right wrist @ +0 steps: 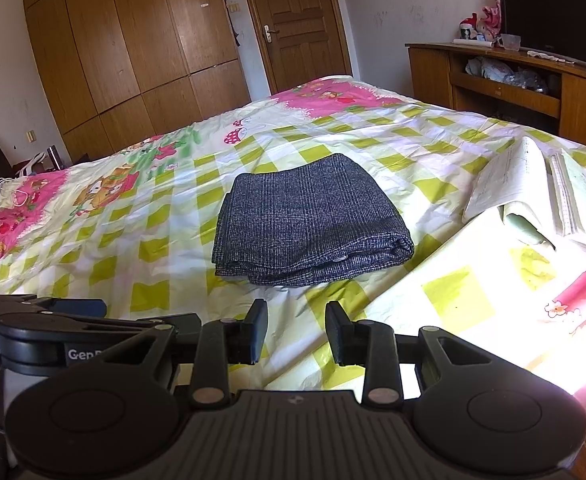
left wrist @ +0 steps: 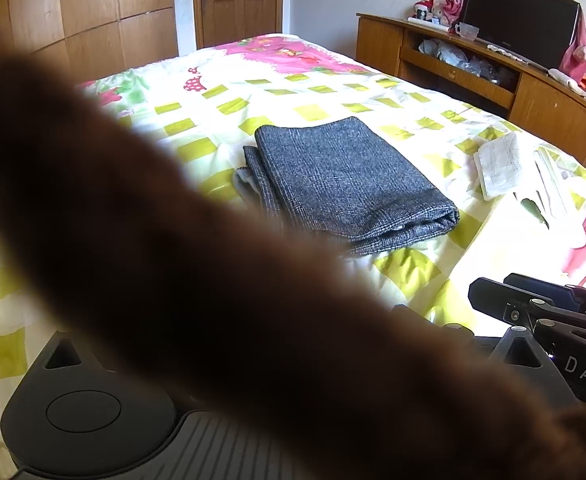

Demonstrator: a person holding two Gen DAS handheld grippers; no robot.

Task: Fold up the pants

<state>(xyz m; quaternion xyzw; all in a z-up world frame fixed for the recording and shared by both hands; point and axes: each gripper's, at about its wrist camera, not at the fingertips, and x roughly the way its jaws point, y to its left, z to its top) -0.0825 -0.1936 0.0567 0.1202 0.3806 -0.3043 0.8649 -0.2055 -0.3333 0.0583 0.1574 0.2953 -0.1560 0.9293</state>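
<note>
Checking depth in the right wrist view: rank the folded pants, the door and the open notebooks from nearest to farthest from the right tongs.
1. Folded pants, straight ahead of the right tongs.
2. Open notebooks, to the right on the bed.
3. Door, at the far wall.

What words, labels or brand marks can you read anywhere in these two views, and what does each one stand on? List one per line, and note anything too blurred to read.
"DAS": white letters, cut off by the picture's edge, on a black gripper body at lower right of the left wrist view.
"Gen": white letters, the rest hidden, on the left gripper's body in the right wrist view.
Papers on the bed: print too small to read.
</note>
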